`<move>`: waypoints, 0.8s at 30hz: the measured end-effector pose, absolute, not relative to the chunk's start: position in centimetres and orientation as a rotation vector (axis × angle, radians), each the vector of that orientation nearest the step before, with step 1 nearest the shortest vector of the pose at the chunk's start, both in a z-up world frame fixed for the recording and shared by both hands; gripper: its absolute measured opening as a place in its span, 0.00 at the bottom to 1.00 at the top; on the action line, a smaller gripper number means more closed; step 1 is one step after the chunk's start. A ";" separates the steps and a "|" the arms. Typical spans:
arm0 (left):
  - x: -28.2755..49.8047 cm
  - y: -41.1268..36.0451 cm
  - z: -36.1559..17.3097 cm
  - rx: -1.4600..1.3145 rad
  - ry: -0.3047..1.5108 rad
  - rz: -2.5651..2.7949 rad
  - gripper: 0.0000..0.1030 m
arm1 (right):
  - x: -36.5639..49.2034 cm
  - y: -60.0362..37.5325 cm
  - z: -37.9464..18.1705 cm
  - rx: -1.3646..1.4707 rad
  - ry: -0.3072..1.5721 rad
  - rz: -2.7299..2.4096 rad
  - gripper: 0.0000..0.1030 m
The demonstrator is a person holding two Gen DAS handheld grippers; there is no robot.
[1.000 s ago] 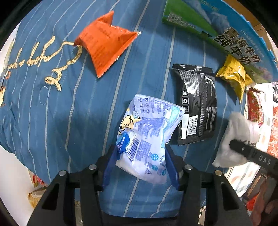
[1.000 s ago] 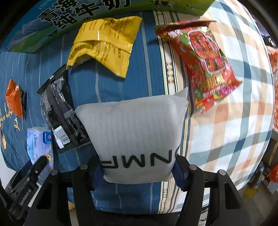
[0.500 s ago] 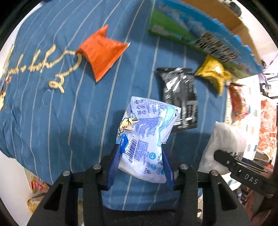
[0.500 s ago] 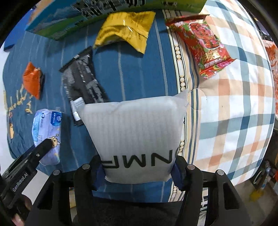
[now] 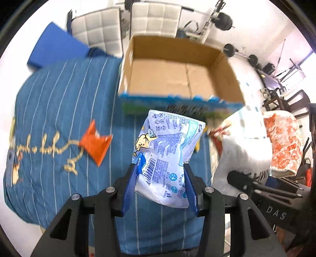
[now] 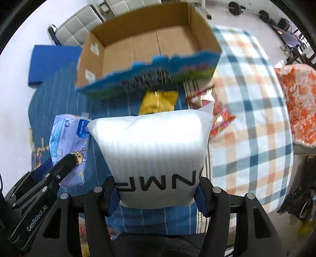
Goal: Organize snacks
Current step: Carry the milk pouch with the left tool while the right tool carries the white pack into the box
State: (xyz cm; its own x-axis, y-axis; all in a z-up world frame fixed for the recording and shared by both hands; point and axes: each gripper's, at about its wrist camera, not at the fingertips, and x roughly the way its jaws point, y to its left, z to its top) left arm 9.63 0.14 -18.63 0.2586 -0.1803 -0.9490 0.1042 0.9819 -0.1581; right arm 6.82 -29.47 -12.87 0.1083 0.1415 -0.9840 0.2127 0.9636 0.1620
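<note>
My left gripper (image 5: 161,174) is shut on a pale blue snack bag (image 5: 167,154), held up above the blue striped cloth. My right gripper (image 6: 157,189) is shut on a white pillow-shaped packet (image 6: 154,150) with black letters. Both bags hang in front of an open cardboard box (image 5: 177,77) whose inside looks bare; the same cardboard box (image 6: 150,51) fills the top of the right wrist view. An orange packet (image 5: 95,144) lies on the cloth to the left. A yellow packet (image 6: 158,101) and a red packet (image 6: 215,110) lie just before the box.
The blue striped cloth (image 5: 59,110) covers the left of the surface, a checked cloth (image 6: 252,122) the right. White padded chairs (image 5: 154,17) and weights stand behind the box. An orange-patterned fabric (image 5: 284,142) lies at the right. The right gripper's body (image 5: 266,197) shows beside my left one.
Both grippers have risen and tilted up with their bags held. The open box and the room behind it have come into view; the black packet has dropped out of sight.
</note>
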 end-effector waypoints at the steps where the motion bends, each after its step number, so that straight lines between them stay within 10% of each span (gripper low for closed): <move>1: 10.8 0.0 -18.5 -0.068 1.287 -0.197 0.41 | 7.1 -28.0 -12.7 0.288 1.456 -0.052 0.62; 13: 20.5 -2.0 -15.2 -0.176 1.248 -0.199 0.41 | 21.6 -25.4 -14.4 0.231 1.368 0.014 0.62; 24: 33.9 -5.1 -22.8 -0.352 1.398 -0.177 0.42 | 37.5 -27.9 -21.3 0.173 1.433 0.033 0.62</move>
State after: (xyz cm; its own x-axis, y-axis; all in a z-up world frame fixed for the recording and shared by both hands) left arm 33.92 -5.09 -22.85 0.1700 -0.3264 -0.9298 -0.0850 0.9352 -0.3439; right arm 37.48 -27.88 -21.31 0.1388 0.1267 -0.9822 0.0816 0.9869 0.1388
